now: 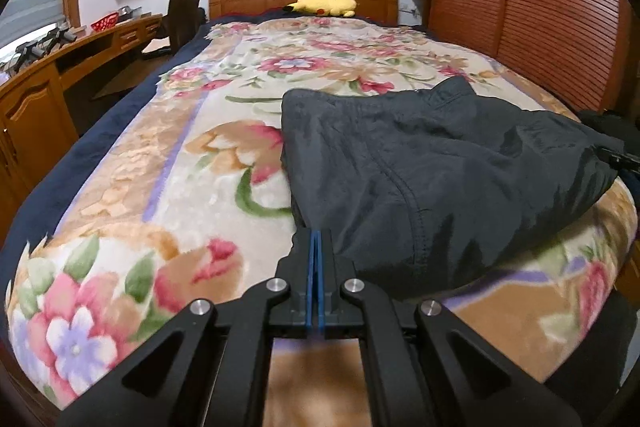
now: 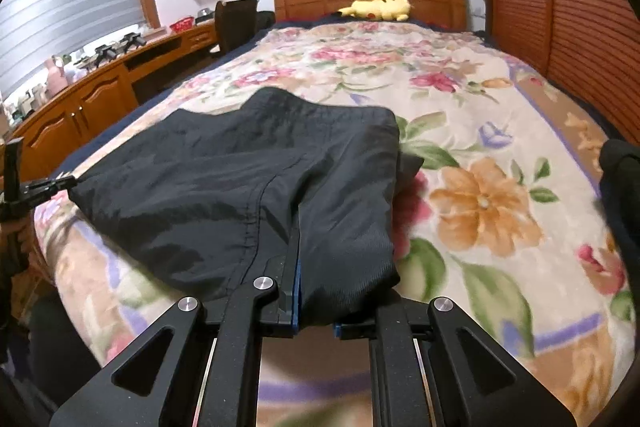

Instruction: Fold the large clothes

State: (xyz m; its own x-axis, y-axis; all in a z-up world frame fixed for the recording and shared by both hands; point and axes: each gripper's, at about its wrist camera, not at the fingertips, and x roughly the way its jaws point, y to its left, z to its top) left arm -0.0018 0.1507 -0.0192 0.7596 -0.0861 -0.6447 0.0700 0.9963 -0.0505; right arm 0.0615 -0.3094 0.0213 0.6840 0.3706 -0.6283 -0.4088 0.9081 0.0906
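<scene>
Left wrist view: the left gripper (image 1: pixel 318 239), blue pads pressed together, pinches the near corner of a dark grey, thin woven garment (image 1: pixel 440 163) lying on the floral plush blanket (image 1: pixel 168 195) of a wooden bed; a yellow plush toy (image 1: pixel 324 3) rests by the headboard.

Right wrist view: the right gripper (image 2: pixel 316 291) is clamped on the garment's (image 2: pixel 240 179) near edge, cloth bunched between its jaws.
</scene>
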